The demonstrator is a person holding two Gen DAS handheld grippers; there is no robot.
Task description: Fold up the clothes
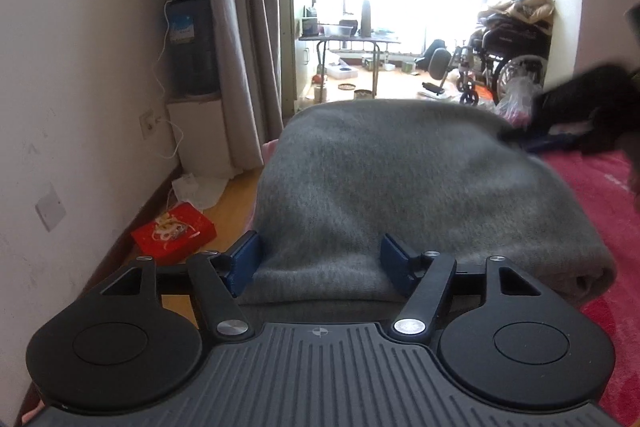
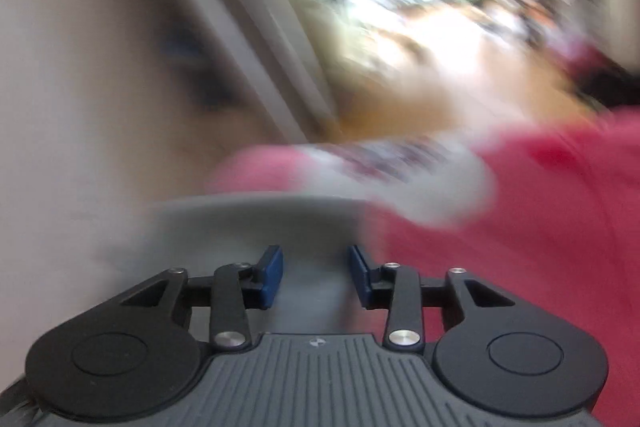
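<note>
- Left gripper (image 1: pixel 320 263): its blue pads stand apart, straddling the near edge of the folded grey garment (image 1: pixel 400 179); the cloth lies between them but looks unpinched.
- Ahead of that gripper the garment sits as a thick bundle on the red bedcover (image 1: pixel 600 187).
- Right gripper (image 2: pixel 316 277): jaws parted, grey cloth showing in the gap, no clear pinch; this view is heavily blurred.
- To do this well, I judge: withdraw gently without snagging layers, then square the bundle's edges.
- Beyond, a dark garment (image 1: pixel 580 111) waits at the far right.
</note>
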